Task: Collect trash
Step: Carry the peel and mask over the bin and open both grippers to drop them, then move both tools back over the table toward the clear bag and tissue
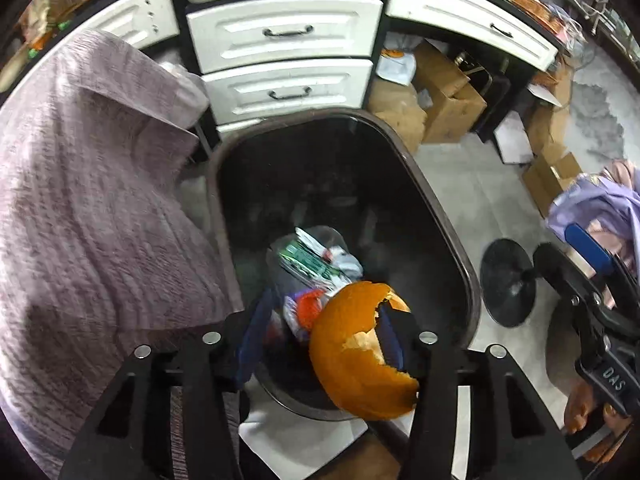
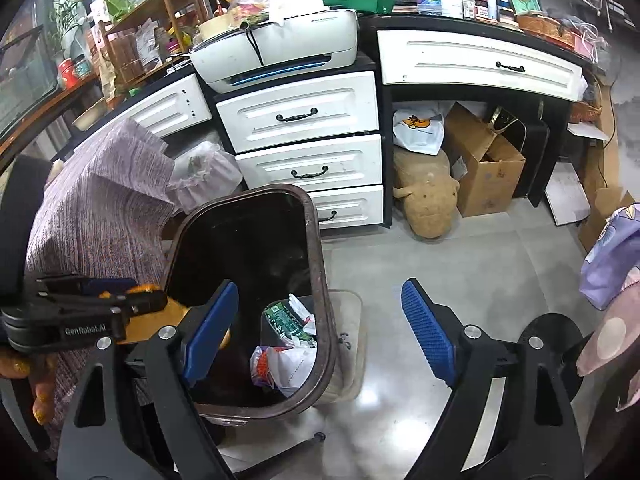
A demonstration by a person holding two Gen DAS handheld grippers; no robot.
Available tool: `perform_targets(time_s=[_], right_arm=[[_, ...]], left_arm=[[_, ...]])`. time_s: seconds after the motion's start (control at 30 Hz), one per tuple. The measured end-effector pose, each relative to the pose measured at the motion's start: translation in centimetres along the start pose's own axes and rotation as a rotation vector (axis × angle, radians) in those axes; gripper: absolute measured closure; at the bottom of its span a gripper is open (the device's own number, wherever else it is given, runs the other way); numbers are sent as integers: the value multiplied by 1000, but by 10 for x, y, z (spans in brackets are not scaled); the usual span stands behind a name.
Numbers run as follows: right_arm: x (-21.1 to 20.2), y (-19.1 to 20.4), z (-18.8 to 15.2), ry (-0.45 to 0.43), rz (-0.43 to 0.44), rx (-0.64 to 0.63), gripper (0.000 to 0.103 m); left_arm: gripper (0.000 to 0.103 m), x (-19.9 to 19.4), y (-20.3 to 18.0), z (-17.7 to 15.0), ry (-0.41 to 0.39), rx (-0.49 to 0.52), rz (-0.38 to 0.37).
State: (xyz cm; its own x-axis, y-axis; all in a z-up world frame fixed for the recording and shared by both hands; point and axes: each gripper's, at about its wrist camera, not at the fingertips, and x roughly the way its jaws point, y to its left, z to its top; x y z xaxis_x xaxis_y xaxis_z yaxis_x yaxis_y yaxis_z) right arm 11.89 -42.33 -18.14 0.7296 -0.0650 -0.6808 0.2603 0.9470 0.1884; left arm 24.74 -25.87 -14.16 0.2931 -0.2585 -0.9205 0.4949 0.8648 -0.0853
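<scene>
Your left wrist view looks almost straight down into the dark brown oval plastic trash bin. Only this view shows the large curved piece of orange peel in full: it hangs over the near rim of the bin, lying against the inner face of the right-hand finger of your left gripper. The blue pad of the other finger stands clear of it, so the jaws are parted and are not clamping the peel; whether the peel still clings to the one pad or is already loose cannot be told.

Your right wrist view shows the same bin from the side, and only here do you see the whole setting: a white printer on the counter, white drawer fronts below it, a cardboard box and a tan plush toy on the grey tiled floor. In this view the left gripper appears at the left edge over the bin, with only slivers of orange visible around it.

Count: one bin, one piece of peel, two grippers. Inside the bin lie one green printed packet and several crumpled white and orange wrappers.

Your right gripper has its jaws spread wide, holding nothing; its left blue pad overlaps the bin opening in the picture, and its right pad lies over bare floor. A mauve ribbed fabric lies beside the bin.
</scene>
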Motion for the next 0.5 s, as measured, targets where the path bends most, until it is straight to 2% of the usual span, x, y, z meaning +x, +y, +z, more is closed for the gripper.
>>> perform_targets(time_s=[0.1,0.27,0.4,0.5], right_arm=[[2,-1,0,6,-1,5,20],[2,-2,-1,4,-2,22,20],[2,-5,-1,3,-6,33,20],[1,-7,-1,-2,-7,37,20]], left_arm=[[32,-1,-6,1,-12,25,25],[27,-1,-15,7,13,79,38],[18,-11,-18,13,-24,96,55],[18,-17,-16,16,-45,83,34]])
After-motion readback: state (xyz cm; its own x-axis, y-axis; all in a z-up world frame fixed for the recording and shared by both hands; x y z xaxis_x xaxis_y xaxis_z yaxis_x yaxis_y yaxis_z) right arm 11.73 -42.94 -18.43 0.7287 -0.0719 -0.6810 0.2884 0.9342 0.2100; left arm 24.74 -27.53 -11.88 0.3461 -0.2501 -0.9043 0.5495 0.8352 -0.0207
